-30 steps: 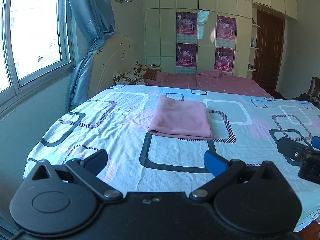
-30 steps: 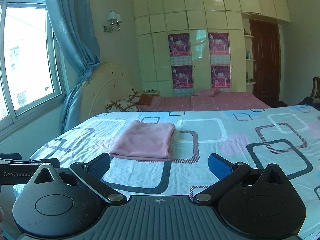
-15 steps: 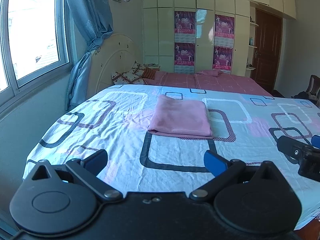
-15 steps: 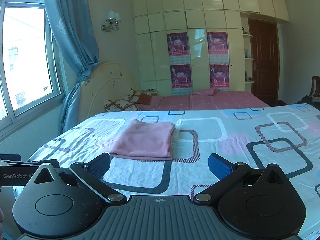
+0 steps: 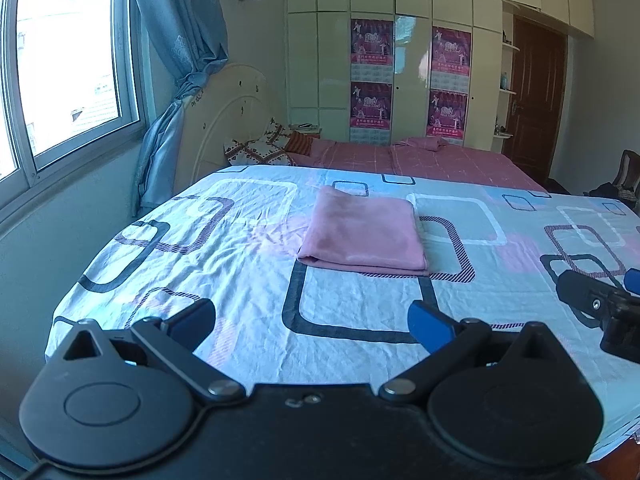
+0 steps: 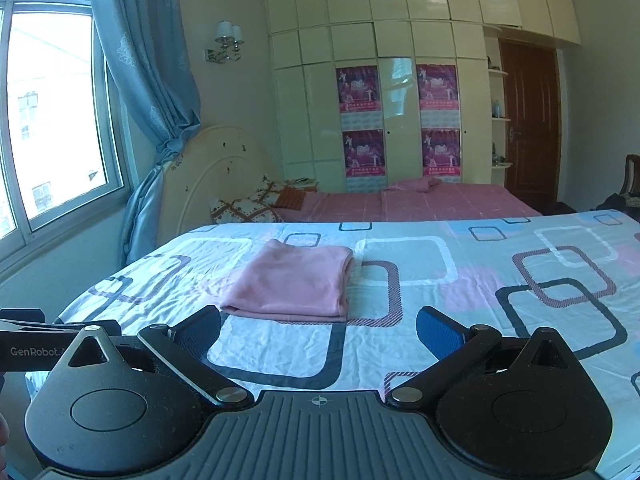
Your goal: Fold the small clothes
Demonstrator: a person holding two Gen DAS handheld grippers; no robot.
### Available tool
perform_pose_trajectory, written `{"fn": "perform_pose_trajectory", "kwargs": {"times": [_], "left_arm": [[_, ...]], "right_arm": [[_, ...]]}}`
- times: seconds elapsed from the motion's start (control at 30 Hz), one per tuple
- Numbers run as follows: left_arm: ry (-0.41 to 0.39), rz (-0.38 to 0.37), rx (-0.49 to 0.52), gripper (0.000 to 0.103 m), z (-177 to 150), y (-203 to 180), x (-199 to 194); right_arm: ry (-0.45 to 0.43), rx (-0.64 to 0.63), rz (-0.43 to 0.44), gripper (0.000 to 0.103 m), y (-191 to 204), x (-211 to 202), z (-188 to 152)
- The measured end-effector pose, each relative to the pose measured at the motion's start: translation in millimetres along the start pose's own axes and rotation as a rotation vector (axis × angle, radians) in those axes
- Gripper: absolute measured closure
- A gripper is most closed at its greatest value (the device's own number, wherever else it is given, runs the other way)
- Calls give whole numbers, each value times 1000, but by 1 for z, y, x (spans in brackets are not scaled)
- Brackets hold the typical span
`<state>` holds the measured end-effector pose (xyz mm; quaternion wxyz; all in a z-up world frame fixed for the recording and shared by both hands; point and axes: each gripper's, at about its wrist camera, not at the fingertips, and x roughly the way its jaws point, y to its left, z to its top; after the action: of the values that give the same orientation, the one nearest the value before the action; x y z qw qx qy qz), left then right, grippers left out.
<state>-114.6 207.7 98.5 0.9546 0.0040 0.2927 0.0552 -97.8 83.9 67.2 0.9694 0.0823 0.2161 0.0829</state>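
Observation:
A pink garment (image 5: 362,234) lies folded into a neat rectangle on the patterned bedsheet (image 5: 240,264), a little beyond both grippers. My left gripper (image 5: 312,324) is open over the sheet's near part, nothing between its blue pads. In the right wrist view the same pink garment (image 6: 292,280) sits ahead and slightly left of my right gripper (image 6: 318,338), which is also open and empty. Part of the right gripper shows at the right edge of the left wrist view, and the left gripper's body (image 6: 36,344) shows at the left edge of the right wrist view.
The bed's near-left corner (image 5: 60,320) drops off toward the wall under the window (image 5: 60,72). A second bed with a pink cover (image 5: 420,160) and pillows (image 5: 260,148) lies behind. Wardrobe doors (image 5: 400,60), a brown door (image 5: 536,100) and a chair (image 5: 624,176) stand farther back.

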Motion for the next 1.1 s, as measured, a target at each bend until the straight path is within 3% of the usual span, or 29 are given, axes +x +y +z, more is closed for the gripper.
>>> {"fn": "perform_pose_trajectory", "kwargs": {"times": [0.83,1.1], "left_arm": [[42,-25,-1,1,3,-1,26],[41,-29,2,14,8,-3,48]], "right_arm": [[23,6,4,0,-2,17,2],[45,29,-15,0,-12,35,1]]}}
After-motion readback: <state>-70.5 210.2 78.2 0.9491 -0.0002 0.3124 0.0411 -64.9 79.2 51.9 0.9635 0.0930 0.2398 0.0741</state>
